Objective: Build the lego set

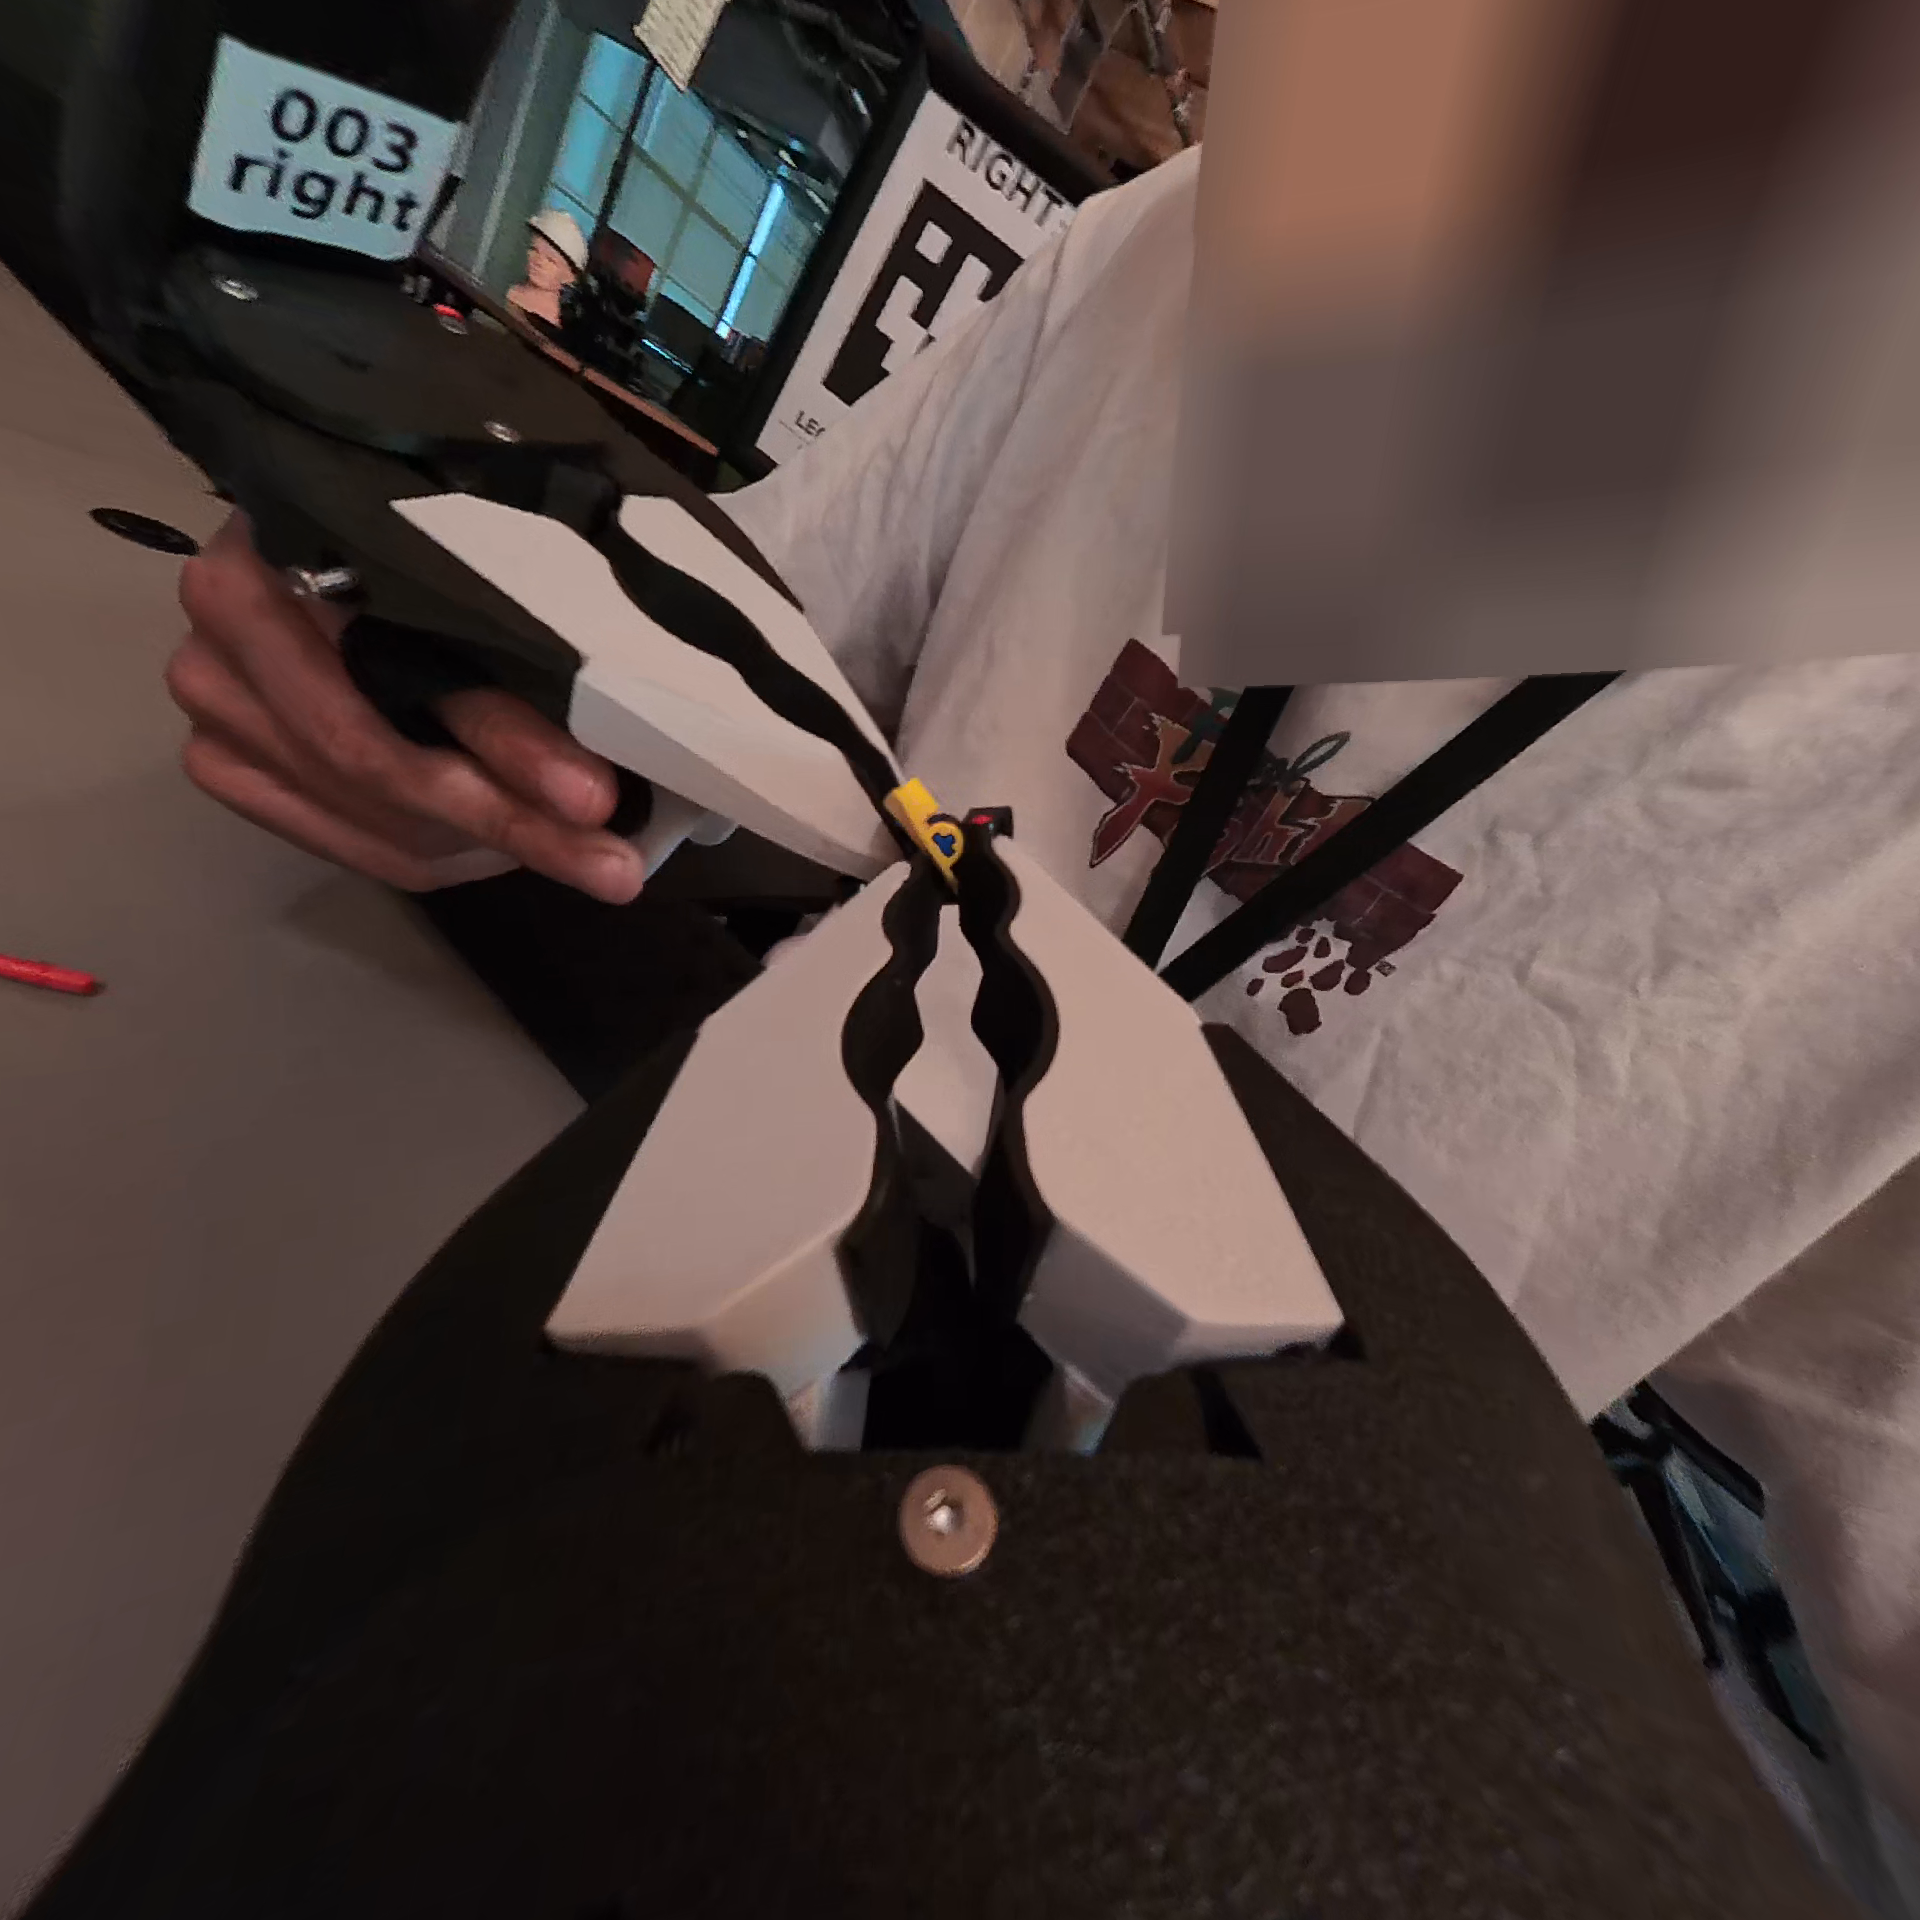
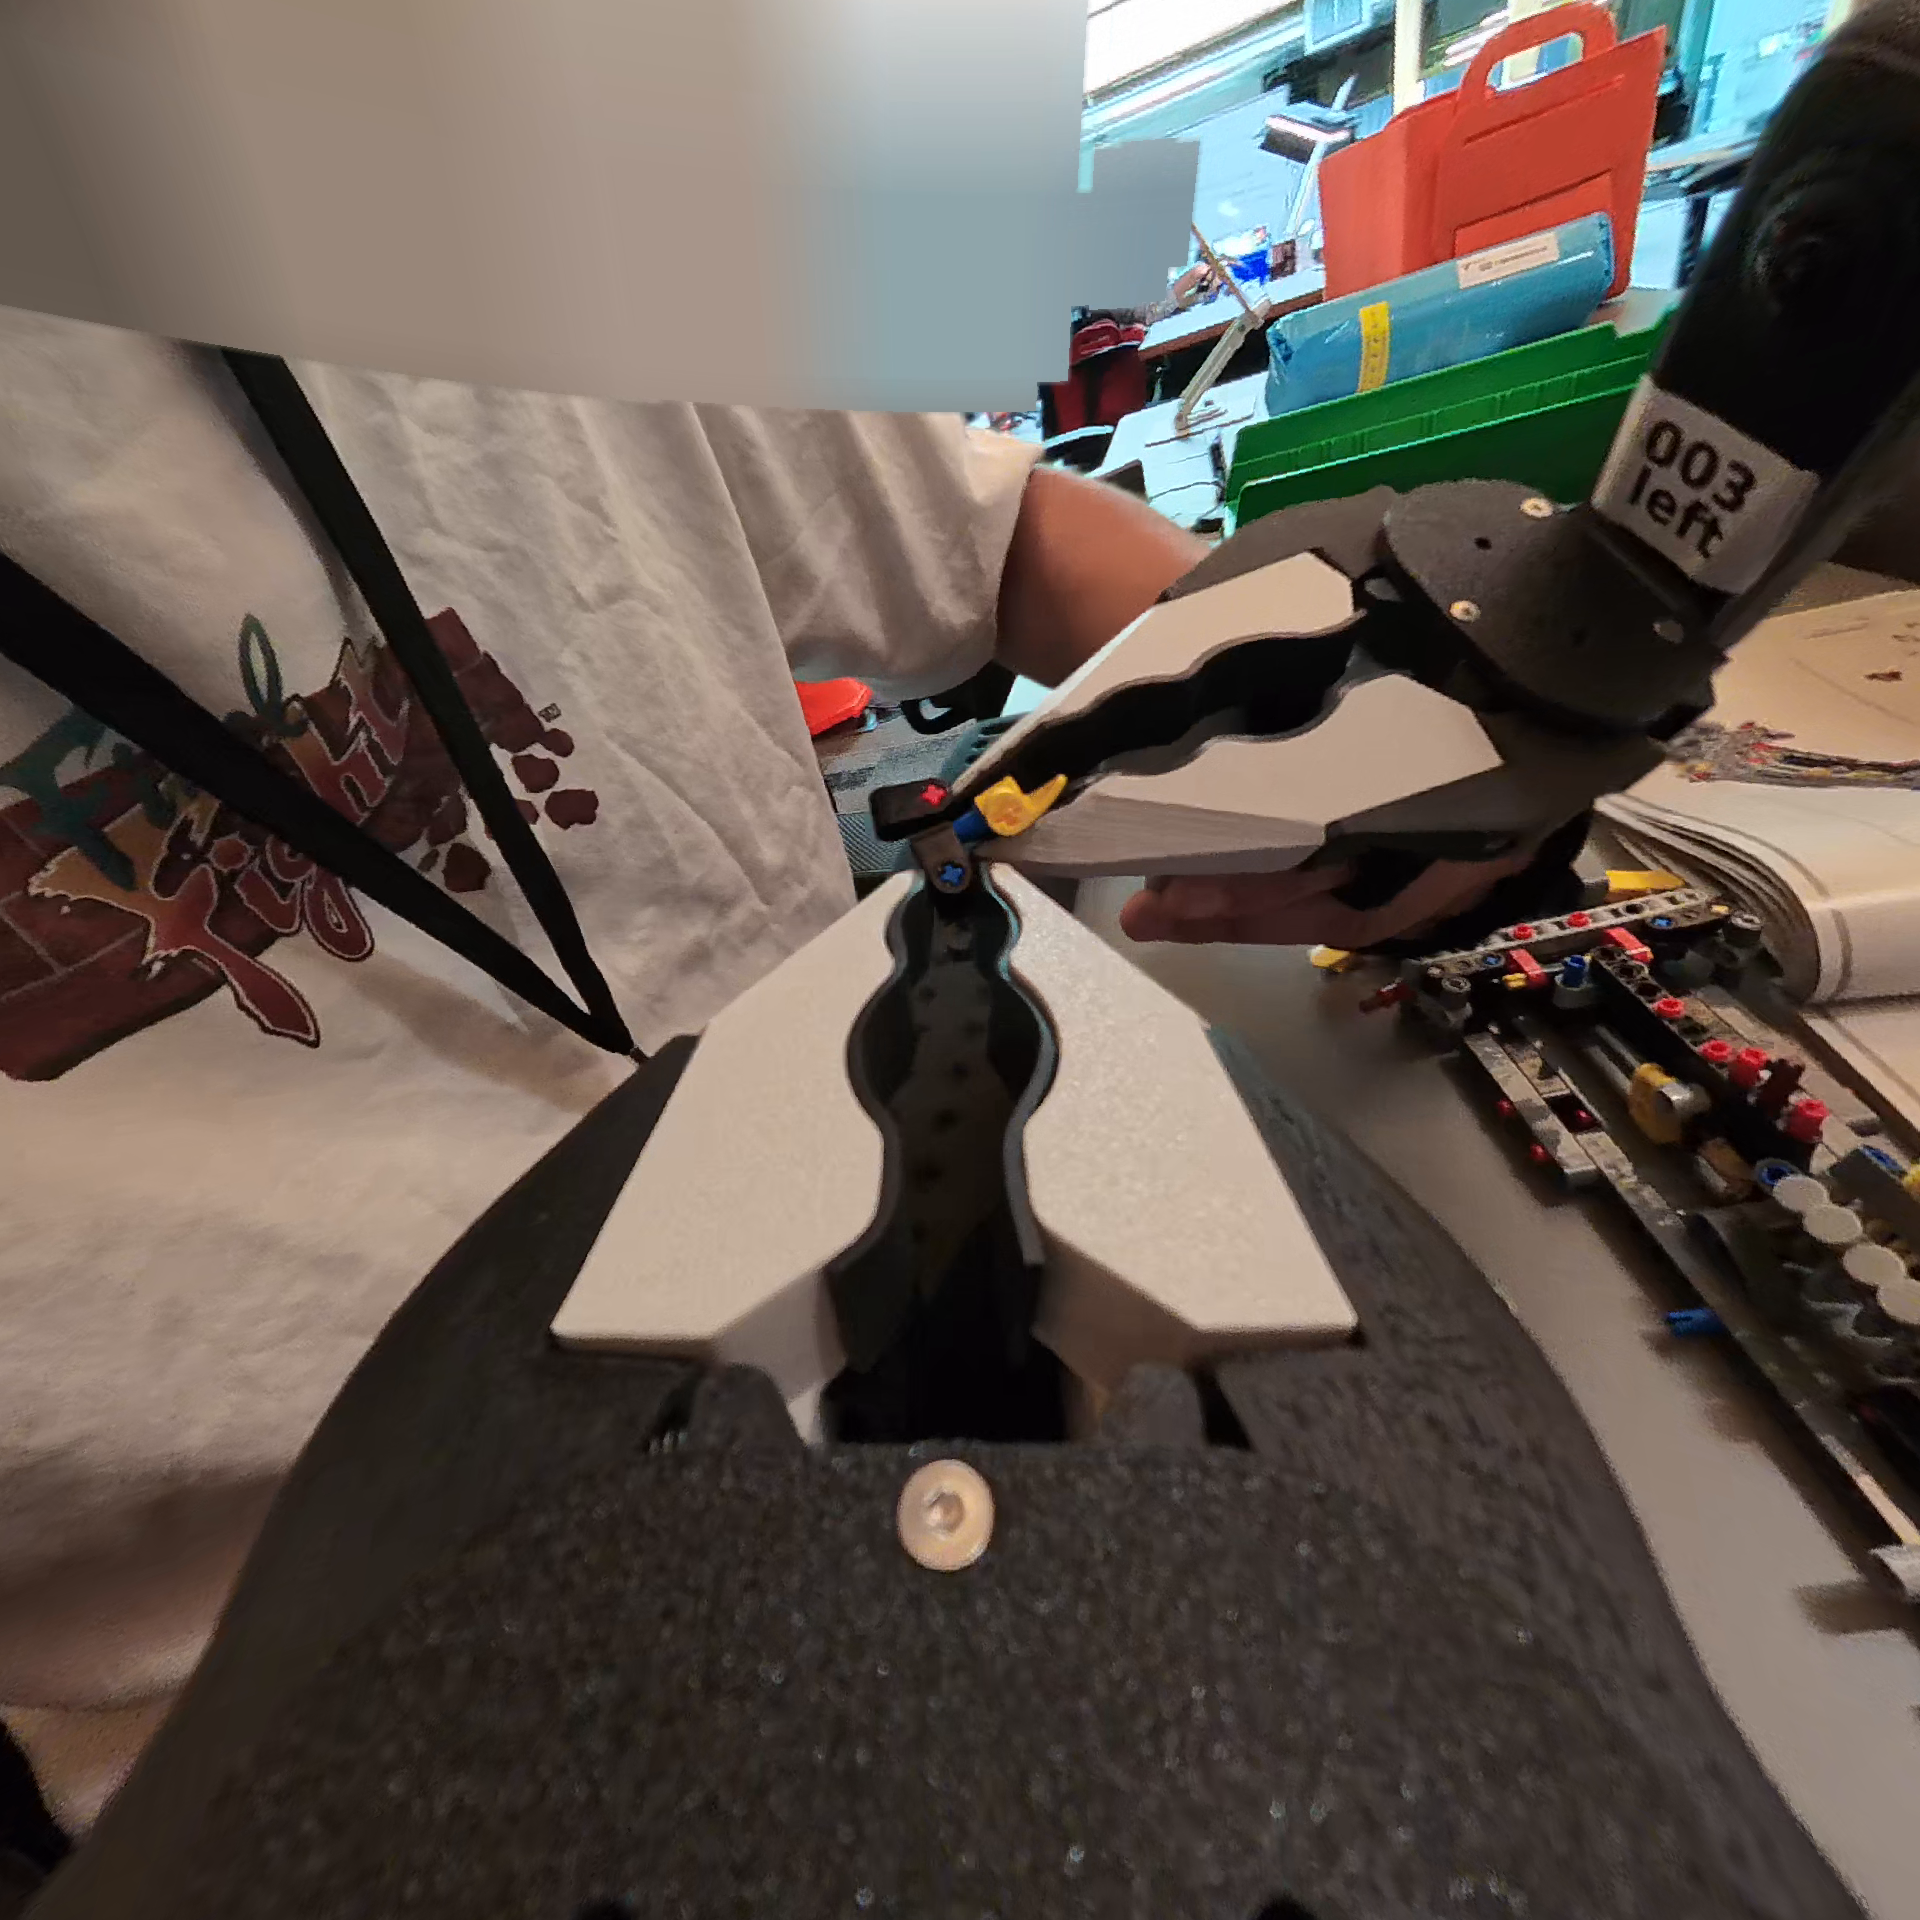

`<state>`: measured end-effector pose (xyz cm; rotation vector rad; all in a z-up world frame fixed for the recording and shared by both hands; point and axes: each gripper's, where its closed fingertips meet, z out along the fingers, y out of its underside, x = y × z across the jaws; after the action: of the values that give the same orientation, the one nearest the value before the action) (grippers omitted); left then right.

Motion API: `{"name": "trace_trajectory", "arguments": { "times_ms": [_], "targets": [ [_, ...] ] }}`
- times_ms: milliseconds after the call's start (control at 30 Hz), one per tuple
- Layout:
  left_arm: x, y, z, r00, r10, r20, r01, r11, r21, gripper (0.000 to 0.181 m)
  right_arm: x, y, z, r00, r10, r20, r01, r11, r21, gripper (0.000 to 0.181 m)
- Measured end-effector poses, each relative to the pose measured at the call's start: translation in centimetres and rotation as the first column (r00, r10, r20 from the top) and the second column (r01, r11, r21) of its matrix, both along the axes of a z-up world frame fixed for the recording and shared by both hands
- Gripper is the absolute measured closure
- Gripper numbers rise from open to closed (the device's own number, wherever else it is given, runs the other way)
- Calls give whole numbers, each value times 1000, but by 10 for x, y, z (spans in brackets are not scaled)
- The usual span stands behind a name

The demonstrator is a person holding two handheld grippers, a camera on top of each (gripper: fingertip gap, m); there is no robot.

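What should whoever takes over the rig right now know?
Left gripper: shut on a small yellow piece.
Right gripper: shut on a black beam lying along its fingers.
Both are in the air, tips together, with the yellow piece at the beam's end by a blue pin.
Done: partly built model on the table, beside the open booklet.
Left: seat this joint, then probably fit it to the model.
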<state>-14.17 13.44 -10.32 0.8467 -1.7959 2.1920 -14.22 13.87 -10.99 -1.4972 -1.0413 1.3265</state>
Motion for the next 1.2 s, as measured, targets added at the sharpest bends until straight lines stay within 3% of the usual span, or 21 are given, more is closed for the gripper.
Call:
{"name": "trace_trajectory", "arguments": {
  "times_ms": [200, 467, 633, 700, 800, 933, 1067, 1200],
  "targets": [
    [9, 10, -11, 990, 130, -50, -129, 991, 22, 178, 8, 8, -9, 997, -46, 60, 48, 999, -26, 174],
    [4, 4, -27, 985, 147, -92, -143, 988, 51, 178, 5, 3, -25, 985, -16, 172, 21, 999, -27, 173],
    [7, 10, -42, 974, 200, -104, -183, 971, 154, 178, 8, 7, -40, 956, -40, 291, 40, 999, 5, 174],
    [11, 17, -62, 956, 267, -119, -225, 932, 284, 178, 14, 8, -62, 907, -52, 417, 35, 998, 49, 174],
    [14, 24, -89, 922, 372, -104, -275, 821, 501, 177, 28, 8, -98, 774, -93, 627, 2, 989, 145, 174],
    [14, 14, -99, 910, 411, -53, -291, 724, 625, 177, 42, 1, -133, 622, -69, 780, -64, 988, 138, 174],
    [15, 10, -107, 903, 424, -64, -294, 722, 627, 177, 44, -1, -139, 597, -63, 800, -80, 987, 137, 174],
    [15, 11, -105, 898, 435, -59, -318, 738, 595, 177, 49, -2, -138, 546, -38, 837, -41, 997, 72, 157]
  ]
}}
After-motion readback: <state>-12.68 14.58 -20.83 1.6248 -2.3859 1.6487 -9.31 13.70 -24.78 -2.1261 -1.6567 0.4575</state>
